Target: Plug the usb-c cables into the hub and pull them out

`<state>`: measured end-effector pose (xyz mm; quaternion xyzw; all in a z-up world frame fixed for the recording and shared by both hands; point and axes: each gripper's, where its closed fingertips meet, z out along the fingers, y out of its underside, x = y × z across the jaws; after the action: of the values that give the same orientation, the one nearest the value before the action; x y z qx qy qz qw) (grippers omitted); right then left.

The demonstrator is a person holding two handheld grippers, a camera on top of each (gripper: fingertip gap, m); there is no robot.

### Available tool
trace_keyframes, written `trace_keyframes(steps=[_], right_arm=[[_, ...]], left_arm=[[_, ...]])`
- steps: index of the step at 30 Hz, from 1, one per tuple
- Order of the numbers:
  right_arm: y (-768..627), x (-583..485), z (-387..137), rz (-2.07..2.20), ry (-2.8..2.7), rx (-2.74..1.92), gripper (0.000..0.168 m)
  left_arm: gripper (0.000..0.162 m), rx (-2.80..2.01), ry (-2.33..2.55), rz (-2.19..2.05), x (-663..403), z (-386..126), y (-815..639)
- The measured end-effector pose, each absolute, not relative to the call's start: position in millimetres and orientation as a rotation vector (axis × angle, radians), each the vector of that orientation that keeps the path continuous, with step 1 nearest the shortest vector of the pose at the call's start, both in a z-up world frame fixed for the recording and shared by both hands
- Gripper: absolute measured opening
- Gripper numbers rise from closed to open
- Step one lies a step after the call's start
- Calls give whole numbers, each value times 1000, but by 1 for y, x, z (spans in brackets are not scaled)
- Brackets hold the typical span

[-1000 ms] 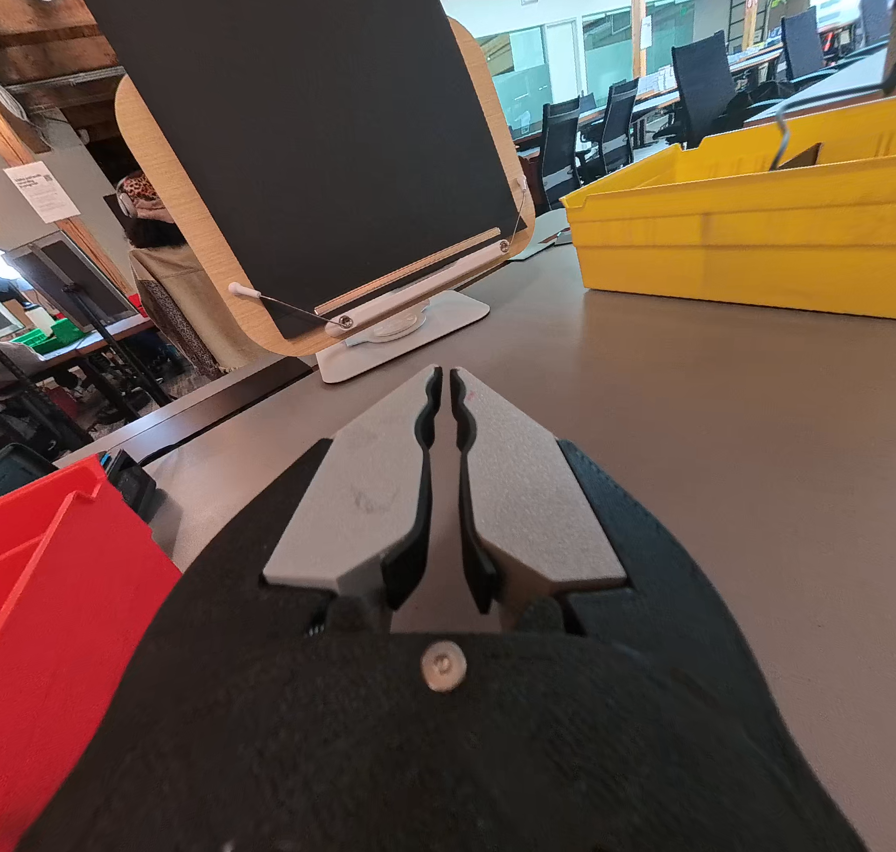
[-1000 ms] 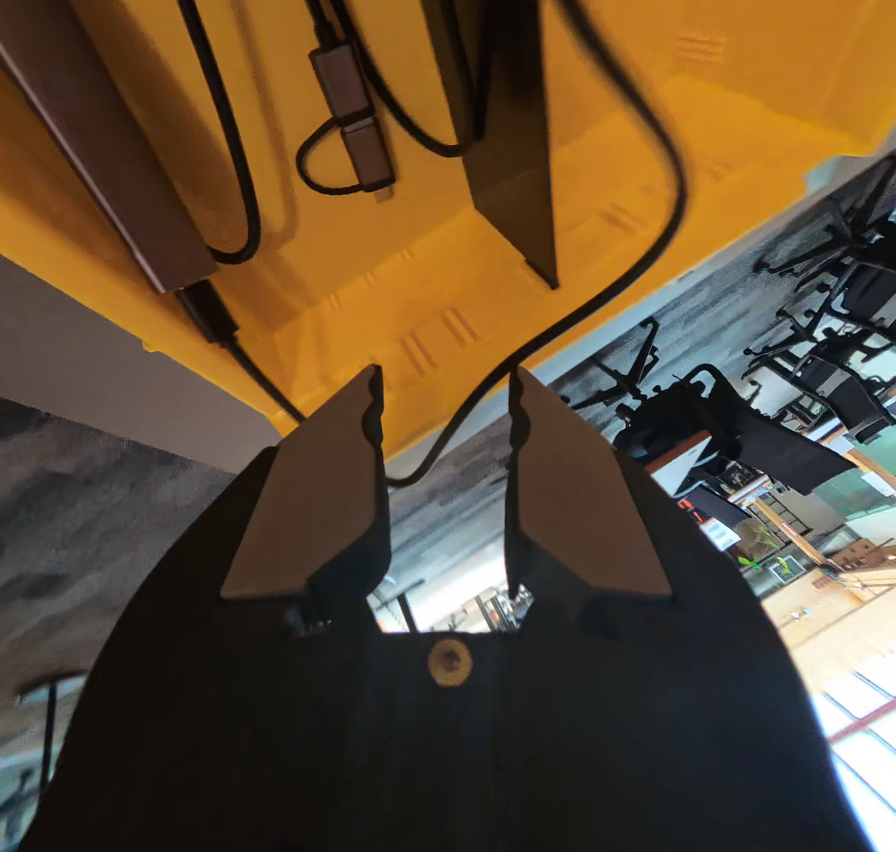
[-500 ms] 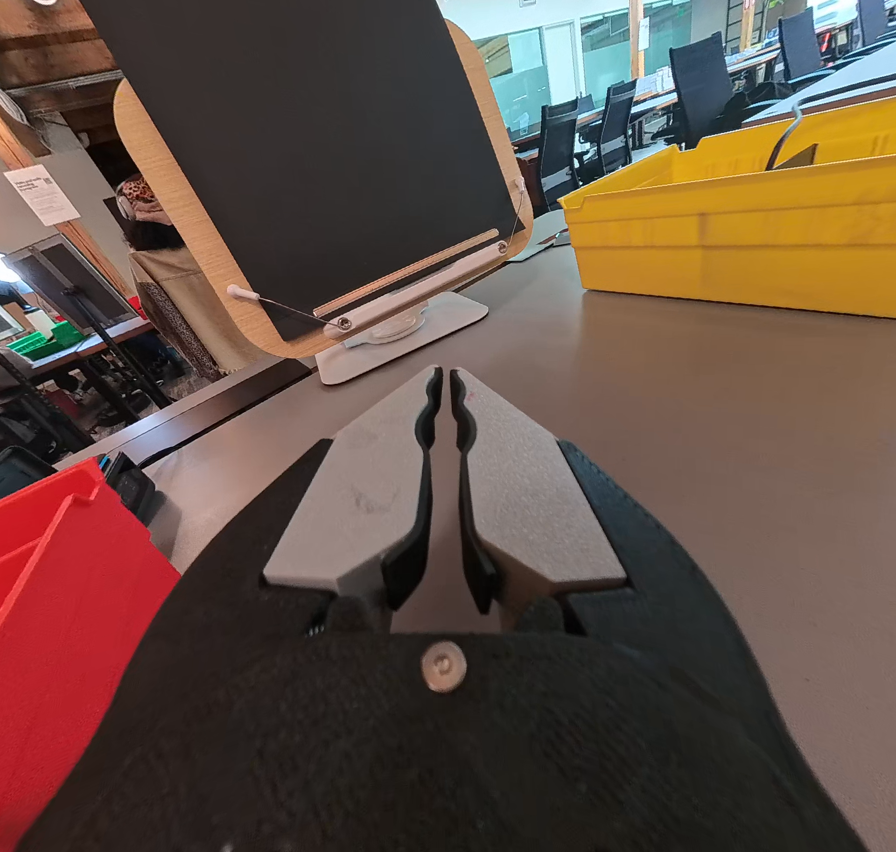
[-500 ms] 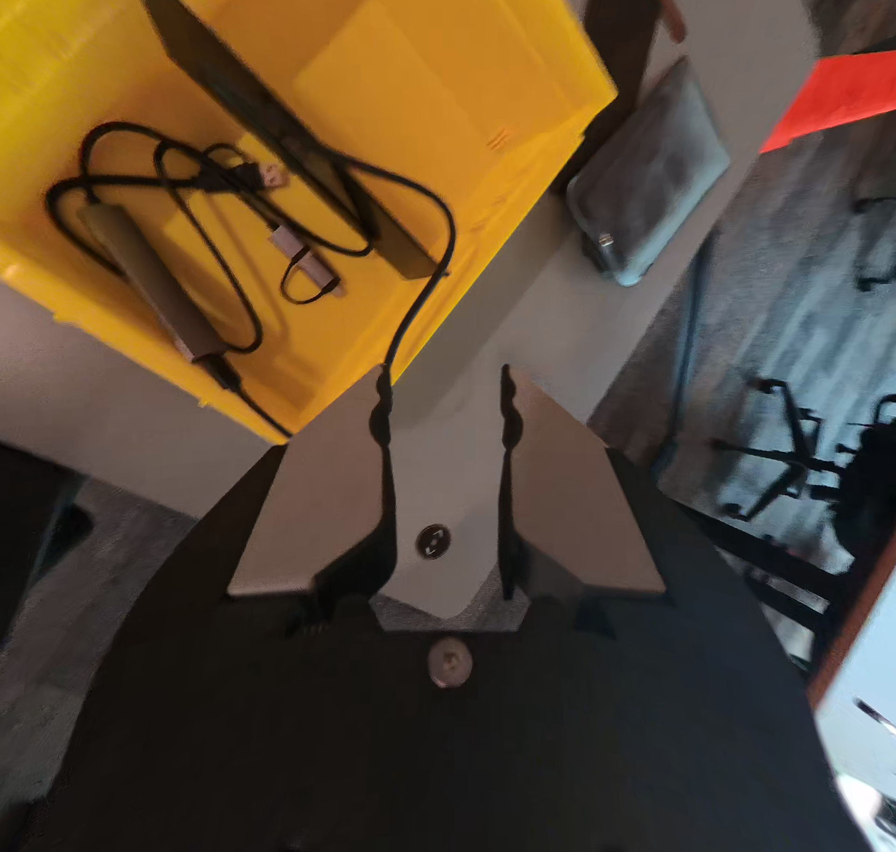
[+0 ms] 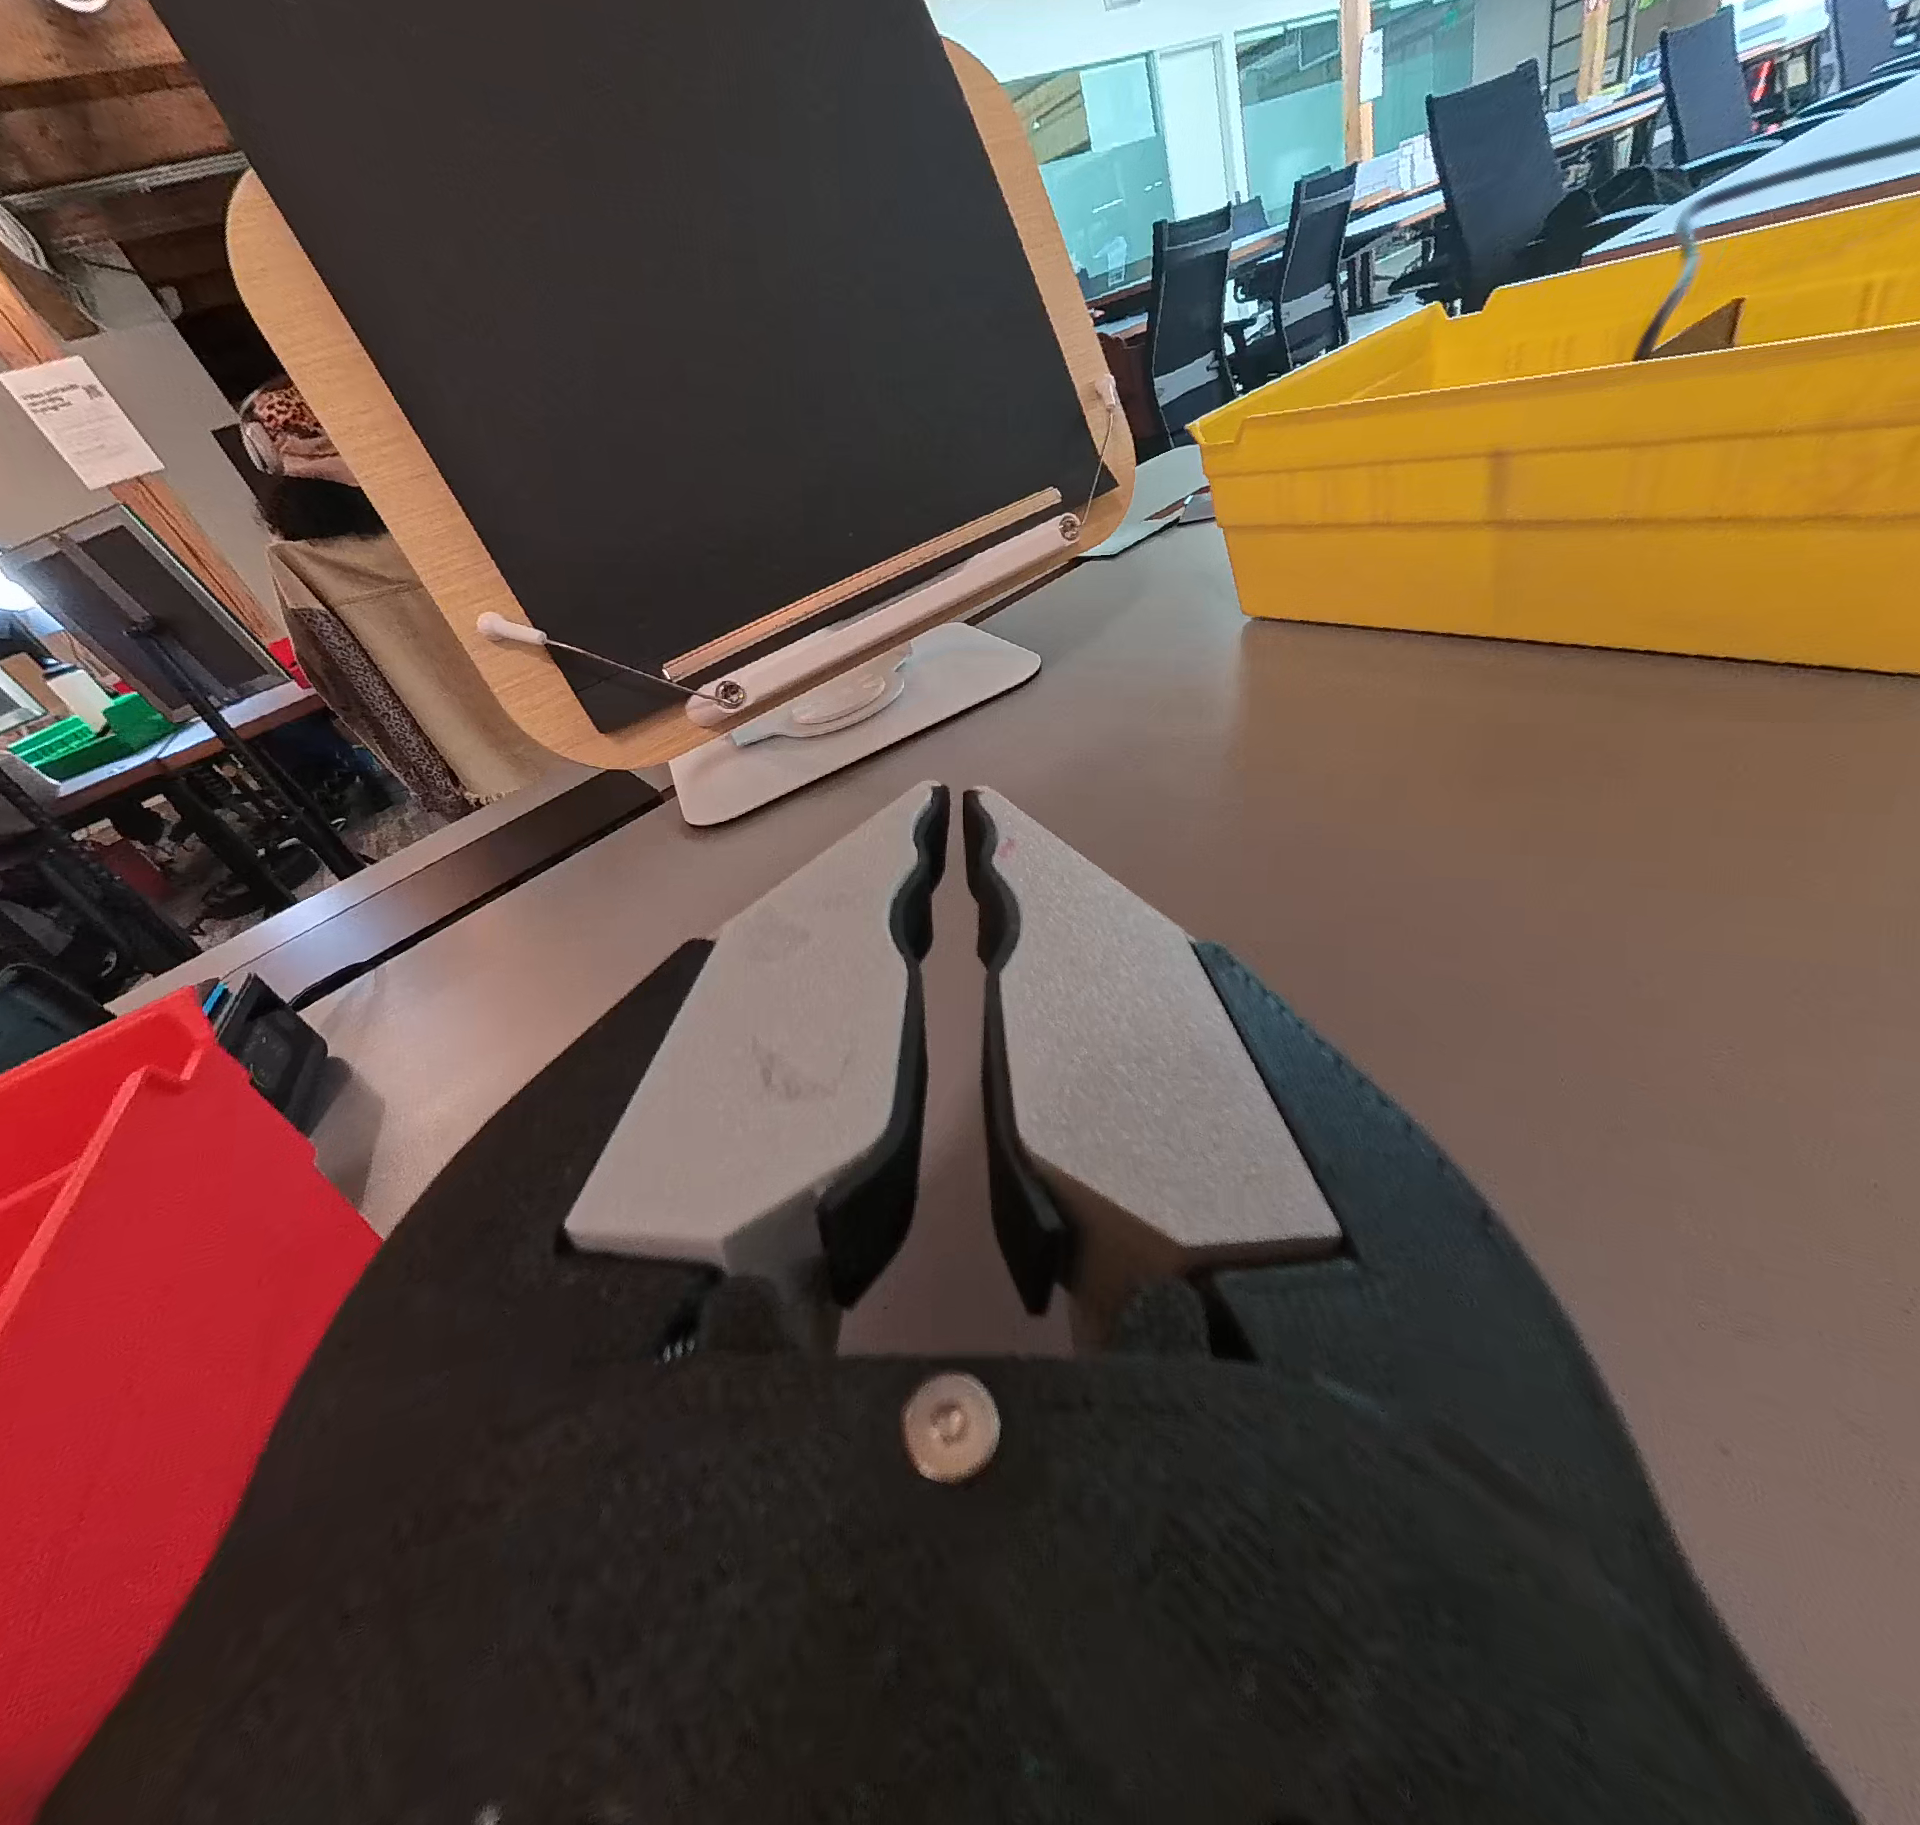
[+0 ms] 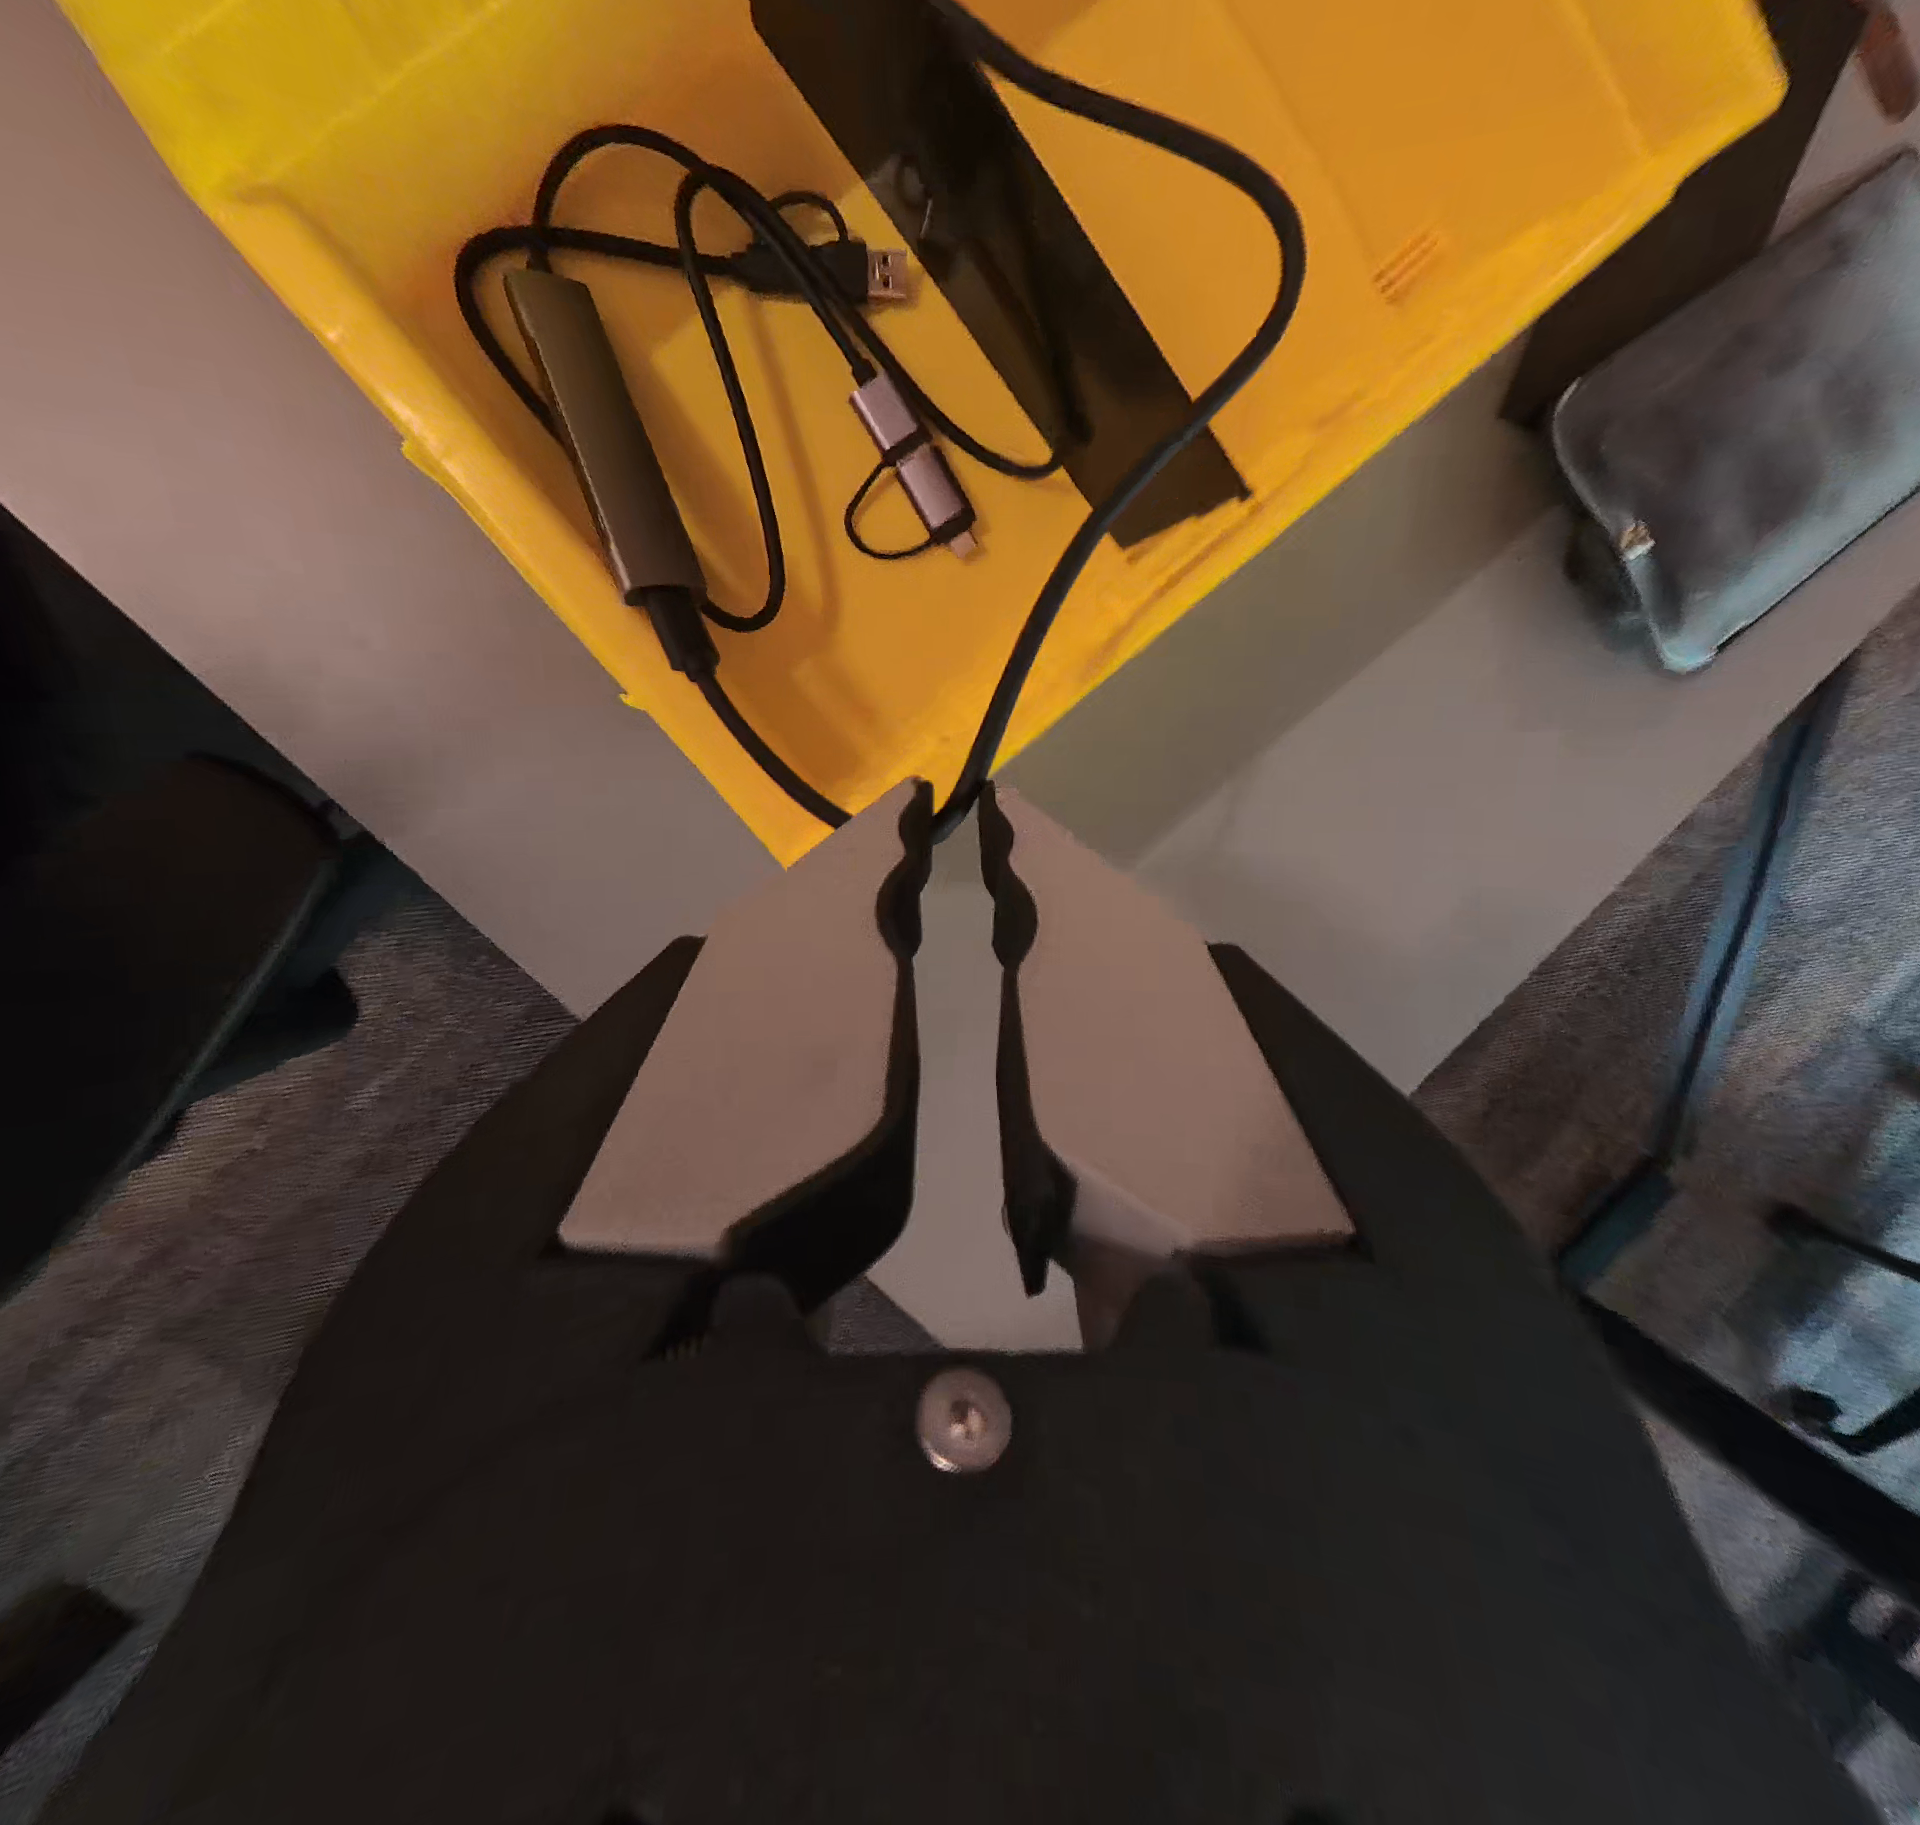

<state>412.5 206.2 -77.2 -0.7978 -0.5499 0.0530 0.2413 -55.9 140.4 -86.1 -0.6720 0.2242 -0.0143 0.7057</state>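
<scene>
A yellow bin (image 6: 1455, 113) on the grey table holds a slim grey hub (image 6: 603, 435), coiled black cables with a USB plug (image 6: 883, 269) and two grey connectors (image 6: 914, 456). A black divider (image 6: 987, 269) splits the bin. A long black cable (image 6: 1195, 393) runs from the hub's end over the bin's corner and loops back into the bin. My right gripper (image 6: 951, 809) is above that corner, shut on this cable at its tips. My left gripper (image 5: 956, 819) is shut and empty, low over the table, away from the bin (image 5: 1558, 528).
A wooden stand with a black board (image 5: 623, 269) stands ahead of the left gripper. A red bin (image 5: 125, 1308) is at its left. A grey bag (image 6: 1745, 497) lies on the floor beside the table. A person stands behind the stand. The left gripper's tips are roughly 50 centimetres from the right gripper's.
My right gripper has pulled back and up from close over the bin, and its jaws have gone from wide open to shut on the black cable. The left gripper has not moved.
</scene>
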Motion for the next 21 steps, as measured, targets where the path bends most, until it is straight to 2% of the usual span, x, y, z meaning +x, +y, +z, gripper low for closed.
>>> trace_keyframes(steps=[4,12,21], right_arm=[[220,390,-68,-130,-1602,-2079,3],[239,376,-138,-710,-2003,-2090,4],[252,374,-170,-1159,-2304,-1785,6]], left_arm=[[0,-1495,507,-26,-54,-87,141],[0,-1490,484,-38,-58,-85,140],[0,-1495,504,-27,-55,-87,141]])
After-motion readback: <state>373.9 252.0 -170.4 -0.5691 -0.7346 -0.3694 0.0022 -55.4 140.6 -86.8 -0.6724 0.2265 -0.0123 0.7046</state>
